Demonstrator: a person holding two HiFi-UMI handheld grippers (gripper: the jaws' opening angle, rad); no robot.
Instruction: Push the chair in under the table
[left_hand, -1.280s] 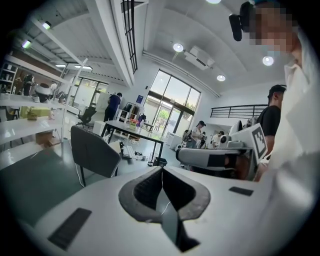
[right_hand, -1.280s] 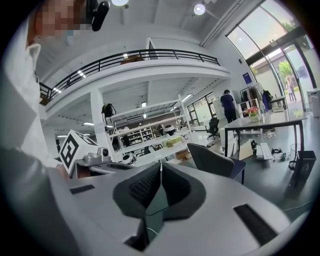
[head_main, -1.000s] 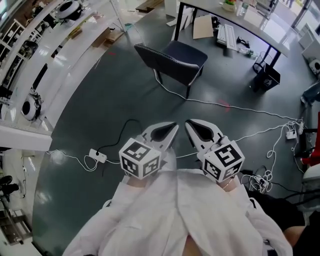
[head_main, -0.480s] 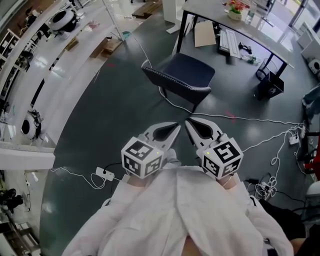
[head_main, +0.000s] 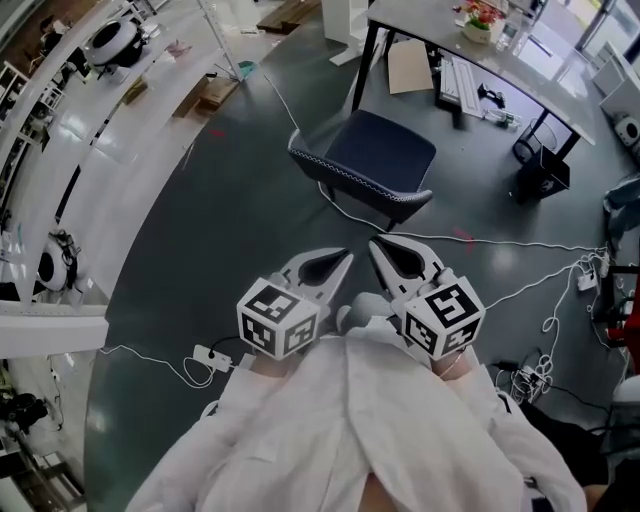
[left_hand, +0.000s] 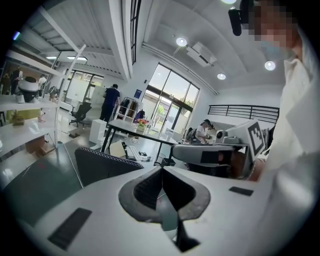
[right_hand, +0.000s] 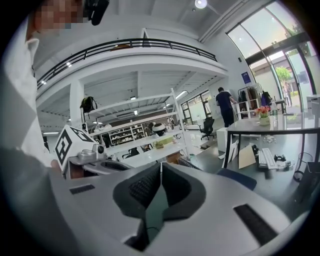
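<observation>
Head view: the chair (head_main: 375, 165) stands just short of the table (head_main: 420, 25), which is cut off at the frame's top edge, well ahead of the left gripper (head_main: 340, 262) and right gripper (head_main: 380, 250). Left gripper view, then right gripper view: each gripper's jaws are together and empty, and hide much of the chair.

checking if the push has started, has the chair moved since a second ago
No. The chair keeps its place by the table leg; only the camera came closer.

You have open floor (head_main: 220, 230) up to the chair (head_main: 385, 150); a white cable (head_main: 520, 243) crosses it, and the table (head_main: 420, 20) stands beyond.
</observation>
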